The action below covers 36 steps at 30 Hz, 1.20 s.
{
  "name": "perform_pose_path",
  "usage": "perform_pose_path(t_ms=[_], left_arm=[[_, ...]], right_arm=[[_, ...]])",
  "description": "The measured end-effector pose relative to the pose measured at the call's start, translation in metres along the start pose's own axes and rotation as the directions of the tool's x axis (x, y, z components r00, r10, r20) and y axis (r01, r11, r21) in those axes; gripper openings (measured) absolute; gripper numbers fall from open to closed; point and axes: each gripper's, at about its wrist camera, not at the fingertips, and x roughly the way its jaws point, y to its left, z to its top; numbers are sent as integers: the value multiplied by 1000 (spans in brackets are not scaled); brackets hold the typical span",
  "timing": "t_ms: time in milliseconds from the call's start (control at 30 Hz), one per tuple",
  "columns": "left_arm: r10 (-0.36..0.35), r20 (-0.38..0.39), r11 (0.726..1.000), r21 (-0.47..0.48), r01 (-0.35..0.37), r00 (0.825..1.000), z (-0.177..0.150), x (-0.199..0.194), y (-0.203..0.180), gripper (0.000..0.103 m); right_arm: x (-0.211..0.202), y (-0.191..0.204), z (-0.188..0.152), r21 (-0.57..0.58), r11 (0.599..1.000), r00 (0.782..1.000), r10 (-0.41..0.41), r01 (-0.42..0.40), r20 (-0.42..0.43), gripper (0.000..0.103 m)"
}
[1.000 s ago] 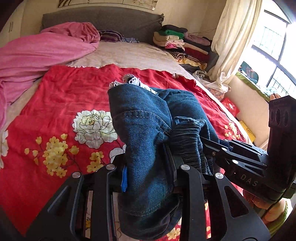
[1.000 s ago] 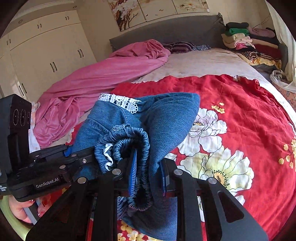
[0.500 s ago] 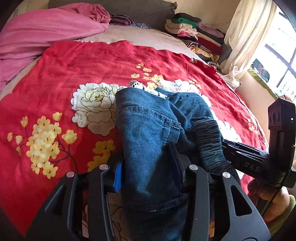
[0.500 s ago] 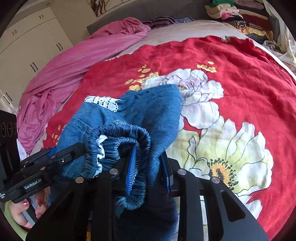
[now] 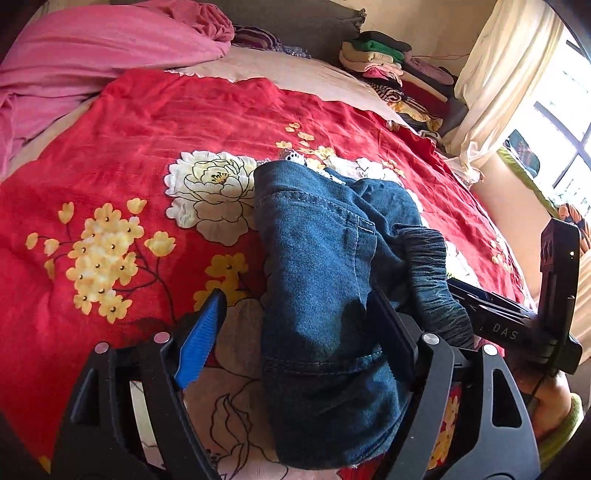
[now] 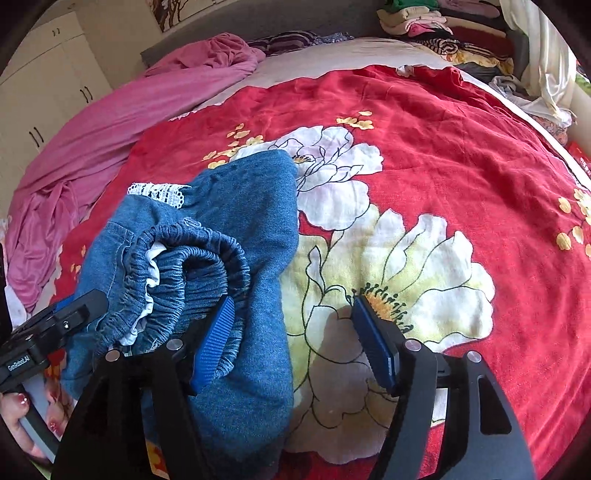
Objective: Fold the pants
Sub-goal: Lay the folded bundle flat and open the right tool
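Denim first: blue denim pants (image 5: 325, 280), bunched with a gathered elastic waistband (image 6: 192, 258), lie on the red floral bedspread (image 5: 147, 122) near the bed's front edge. Left gripper (image 5: 295, 328) spread wide, blue ribbed pad on one finger, dark pad on the other; pants sit between the fingers, right finger touching the denim, left finger clear of it, nothing pinched. Right gripper (image 6: 295, 332) also spread wide, both blue pads showing; left pad lies against the waistband folds, right pad over a big white flower print, no cloth between the pads being squeezed. In the left wrist view the right gripper's body shows at the far right edge, just beside the waistband. In the right wrist view the left gripper's body shows at lower left, touching the pants edge, with a hand with painted nails (image 6: 18, 417) under it. White lace trim (image 6: 159, 192) sticks out at the far end of the pants. Beyond the pants, more bedspread with white and yellow flowers. Further back, crumpled pink blanket (image 5: 92, 55) on the left, beige sheet (image 5: 288, 70) past the red cover. Far right corner: stack of folded clothes (image 5: 395, 70) by a cream curtain (image 5: 509, 74). Grey headboard (image 5: 295, 22) at the back. White wardrobe doors (image 6: 44, 103) far left in right wrist view.
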Motion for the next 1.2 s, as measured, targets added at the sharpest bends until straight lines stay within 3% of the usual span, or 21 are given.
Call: perform_pose_path(t_ms=[167, 300, 400, 700, 1200], left_arm=[[-5, 10, 1000, 1, 5, 1000, -4, -13, -2, 86], [-6, 27, 1000, -6, 6, 1000, -8, -26, -4, 91], [1, 40, 1000, 2, -1, 999, -10, -36, -8, 93], [12, 89, 999, 32, -15, 996, -12, -68, -23, 93], [34, 147, 997, 57, -43, 989, -29, -118, -37, 93]], right_arm=[[-18, -4, -5, -1, 999, 998, -44, 44, 39, 84], [-38, -6, -8, -2, 998, 994, -59, 60, 90, 95], [-56, -8, -9, 12, 999, 991, -46, 45, 125, 98], [-103, 1, -16, -3, 999, 976, -48, 50, 213, 98], [-163, 29, -38, -66, 997, 961, -25, 45, 274, 98]])
